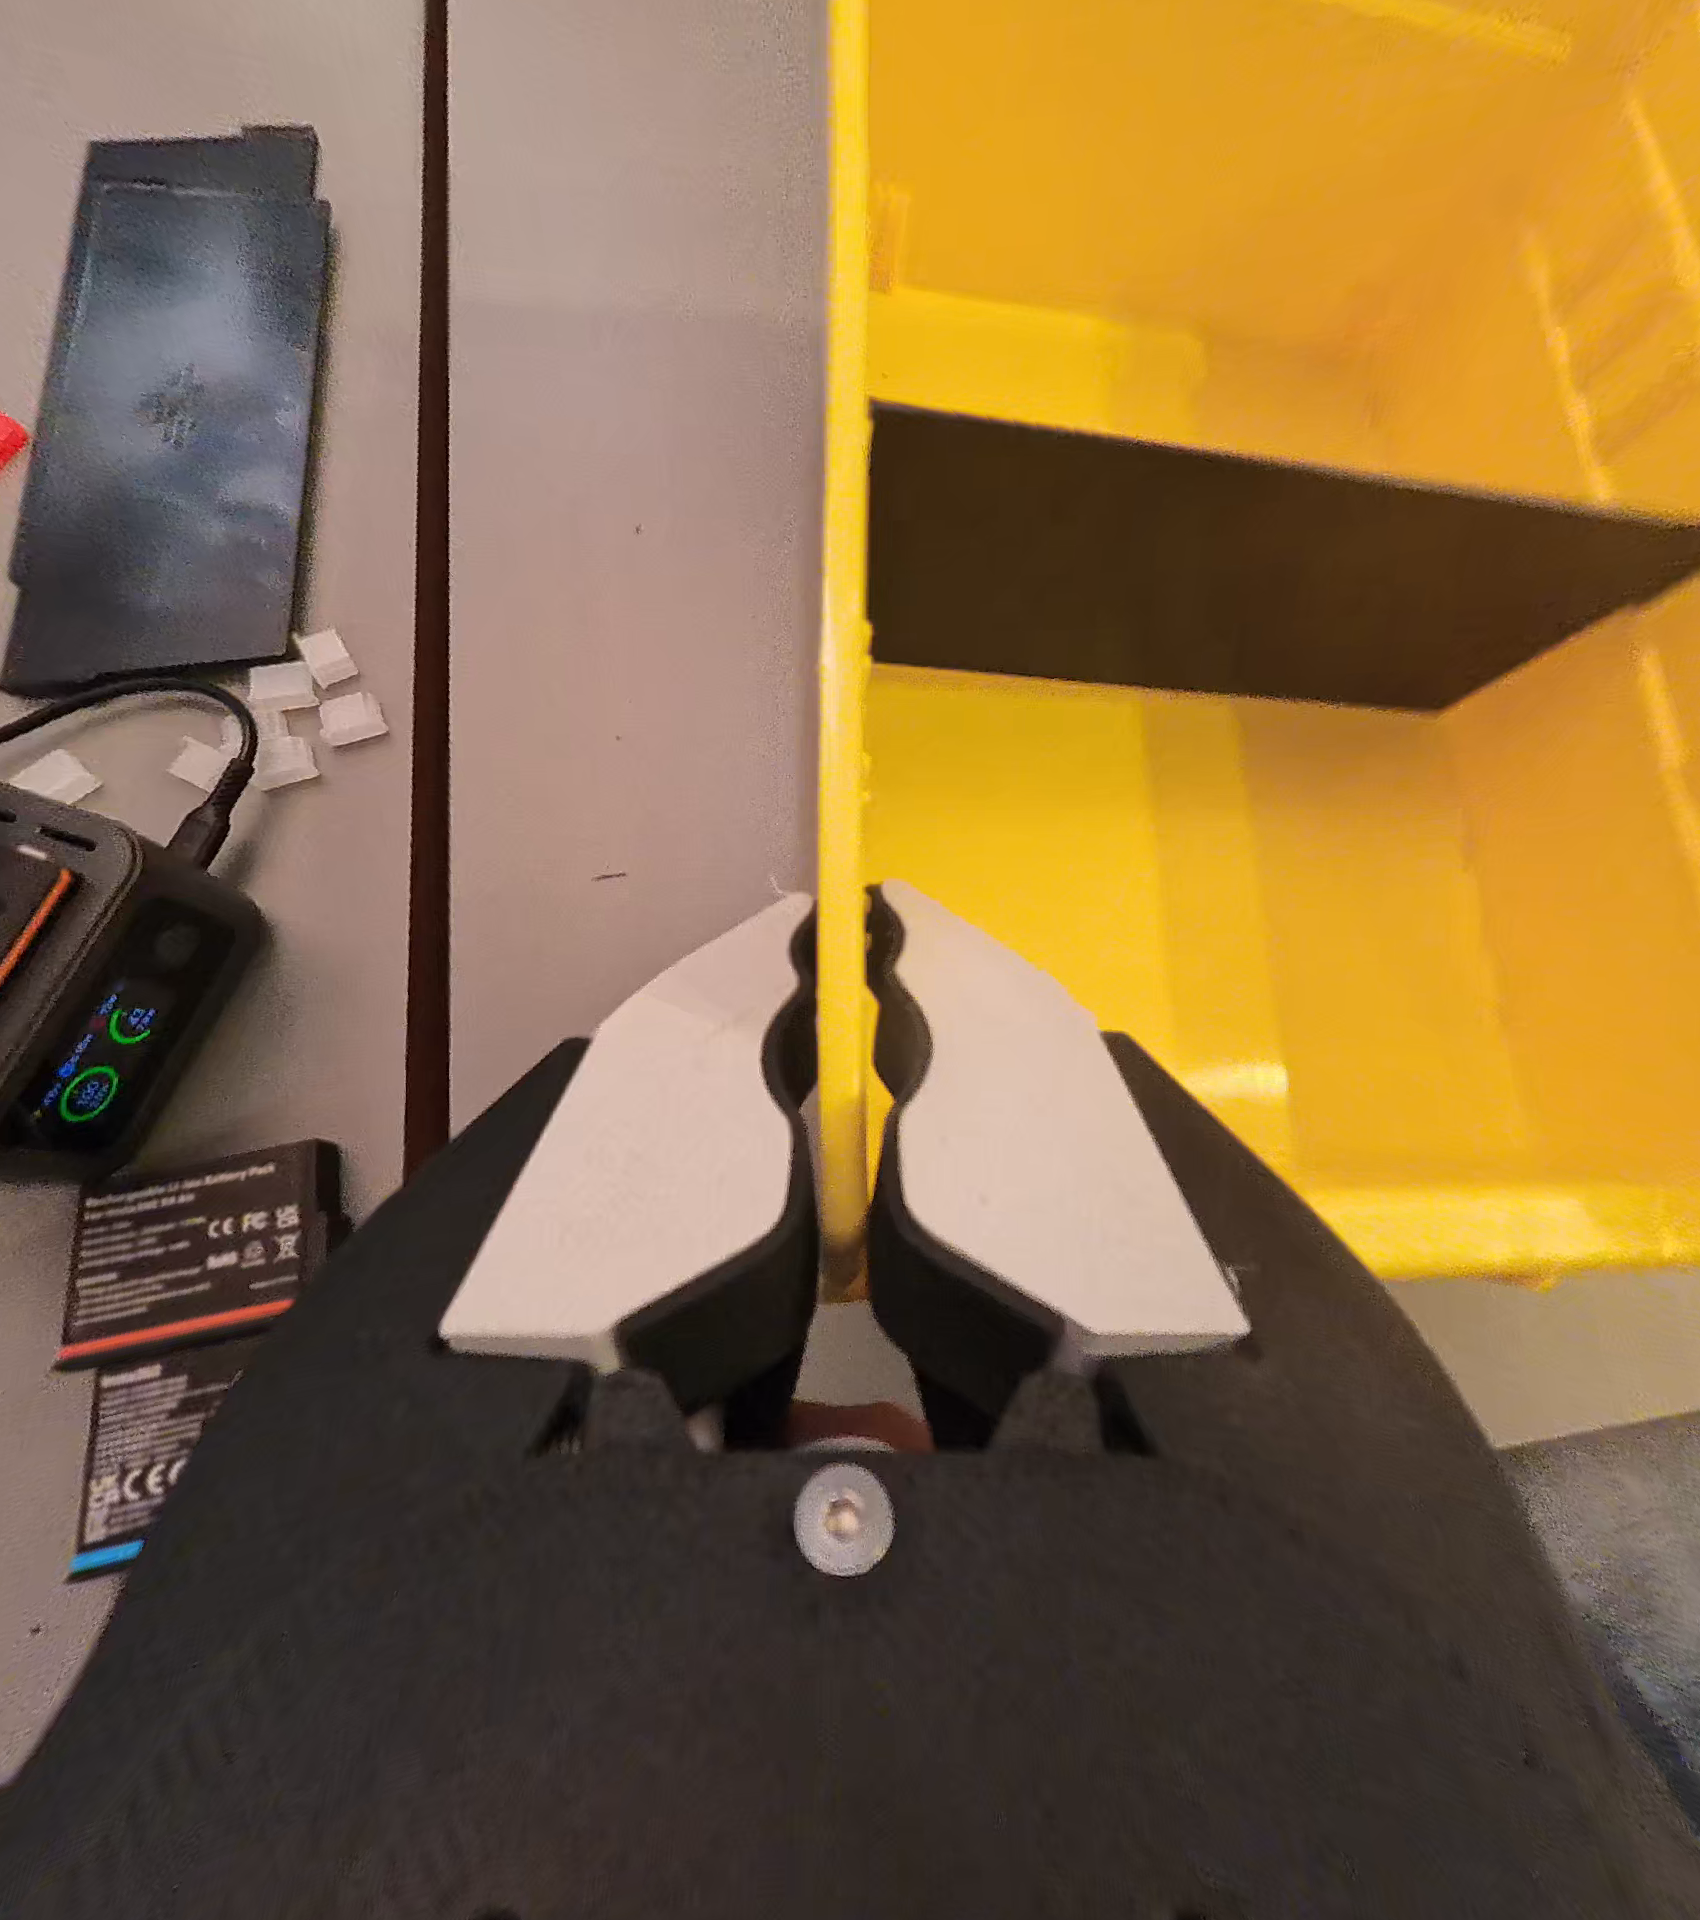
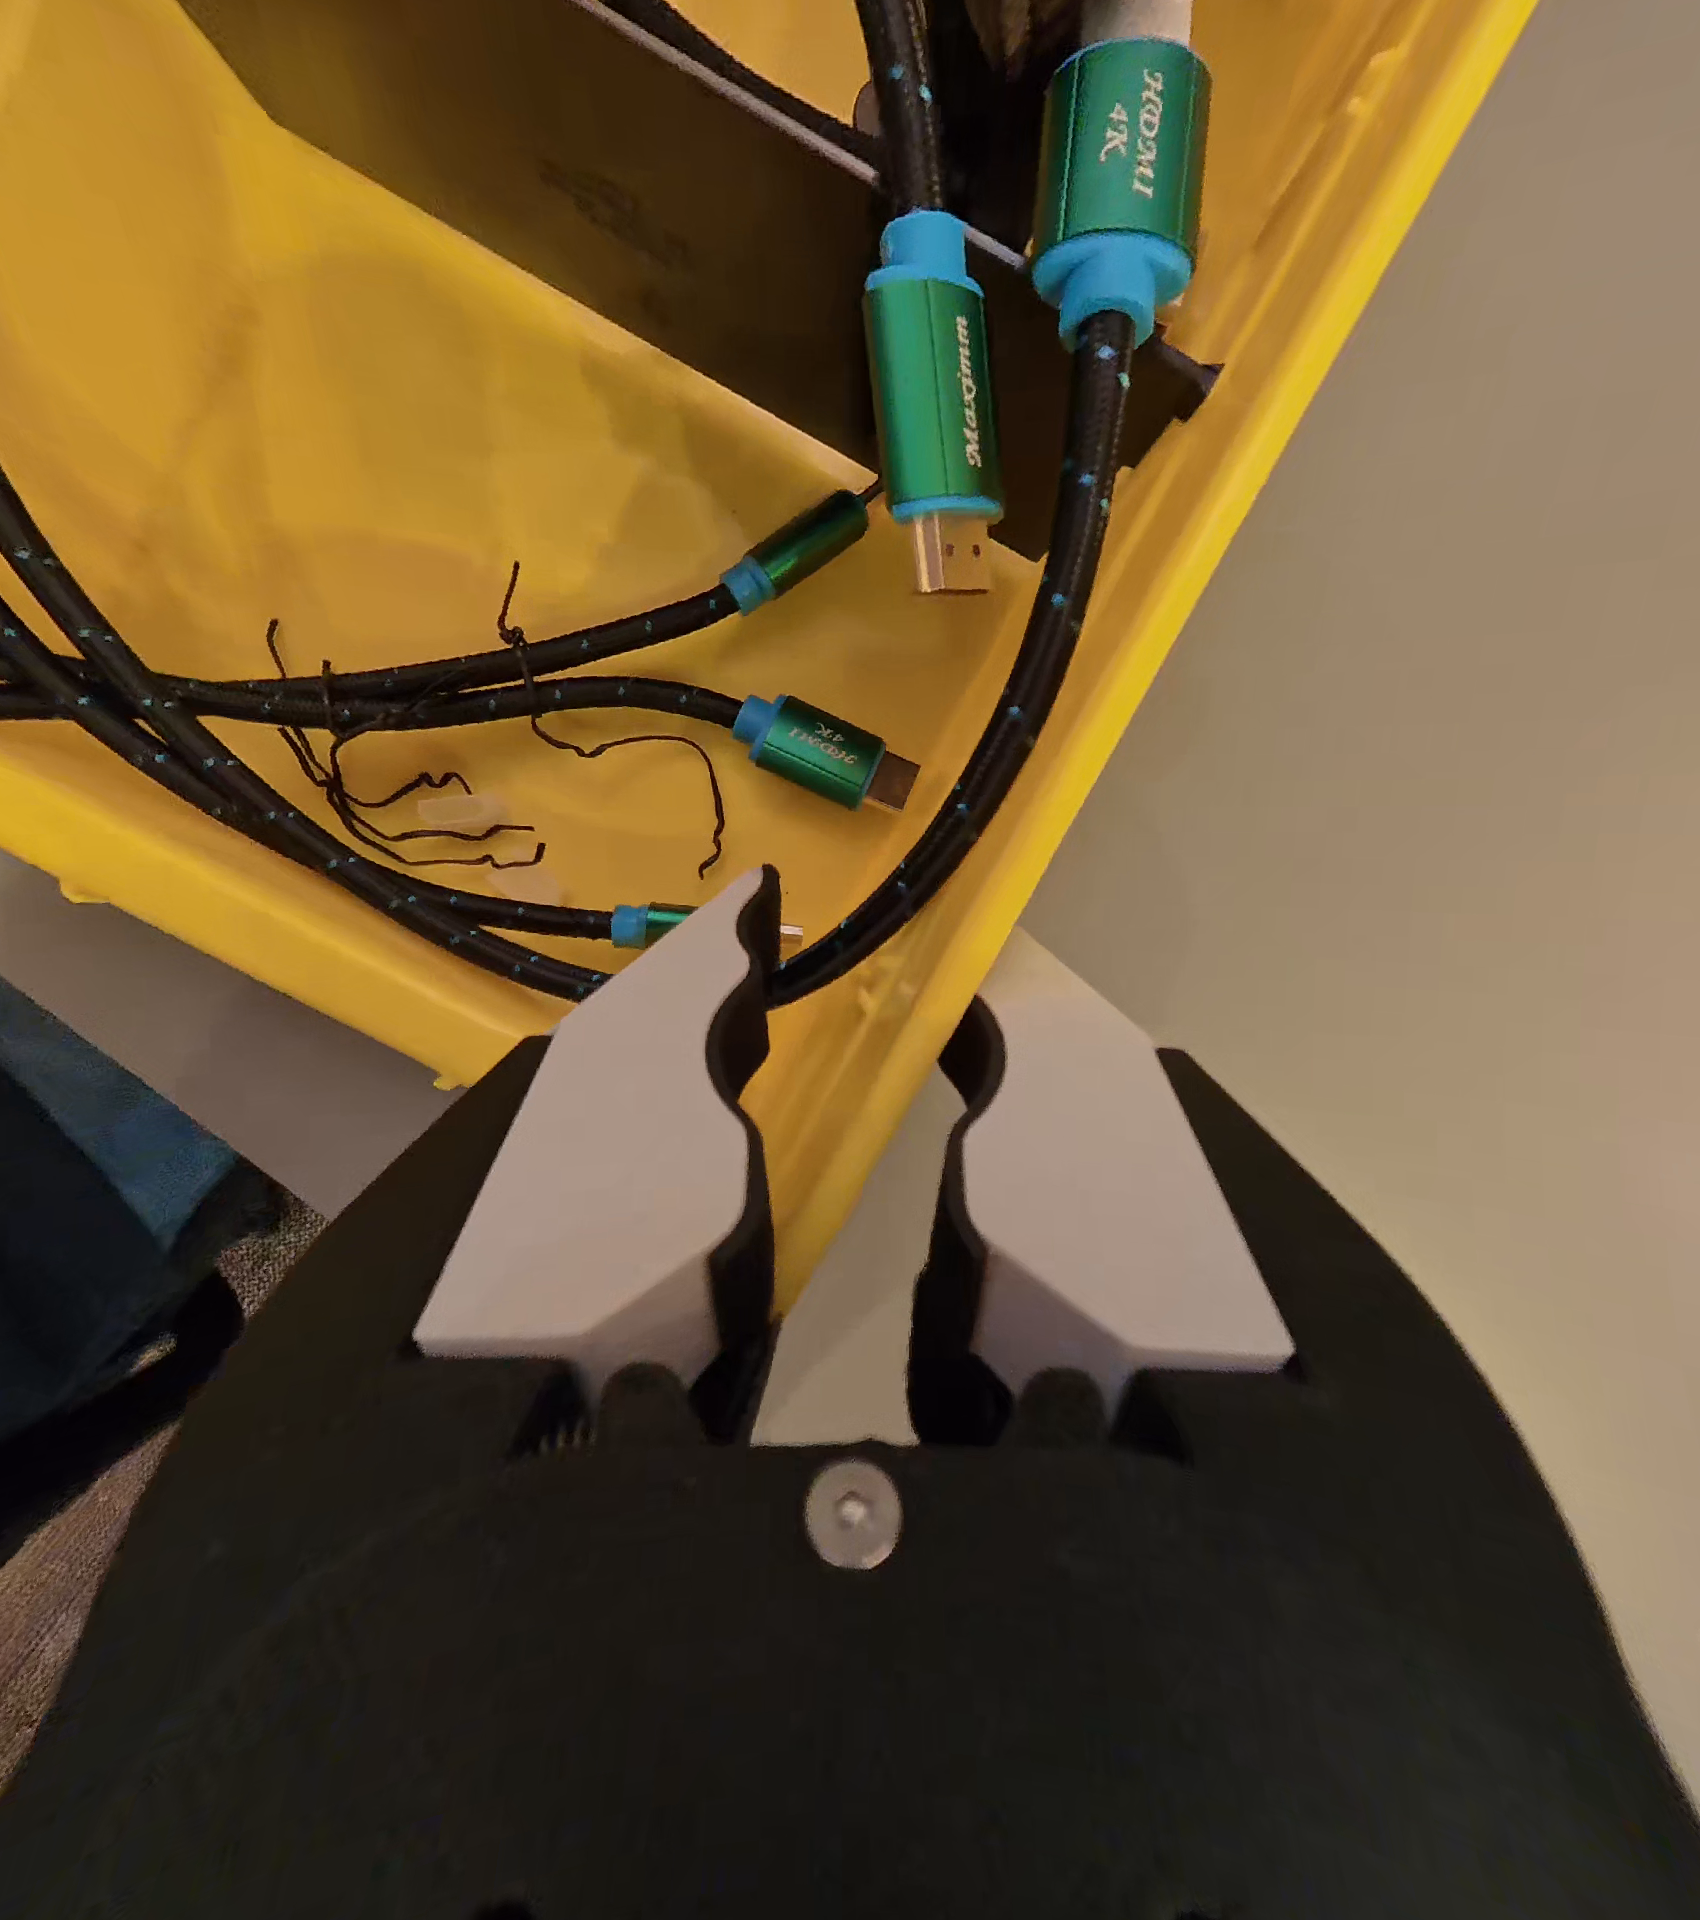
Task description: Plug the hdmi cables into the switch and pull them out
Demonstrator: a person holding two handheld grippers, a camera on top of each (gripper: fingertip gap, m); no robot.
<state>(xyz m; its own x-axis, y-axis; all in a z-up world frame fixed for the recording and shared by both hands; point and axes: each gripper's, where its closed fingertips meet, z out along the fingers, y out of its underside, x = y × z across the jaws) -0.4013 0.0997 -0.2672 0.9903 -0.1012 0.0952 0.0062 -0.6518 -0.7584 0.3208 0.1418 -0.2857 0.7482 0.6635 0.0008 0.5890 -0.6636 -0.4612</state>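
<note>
Right wrist view: HDMI cables (image 2: 472,686) lie loose in yellow bin (image 2: 306,364), plugs near its right wall; right gripper (image 2: 867,997) straddles that wall, narrow gap, grip unclear. Left gripper (image 1: 841,935) pinches opposite wall (image 1: 841,623). Risk: bin tips, cables slide.

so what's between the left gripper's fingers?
The yellow bin's side wall: in the left wrist view the left gripper is clamped on that wall's rim. No cable there.

Lowest cable's plug (image 2: 654,923) (green, blue-collared) half hidden behind a finger (image 2: 711,977)
</note>
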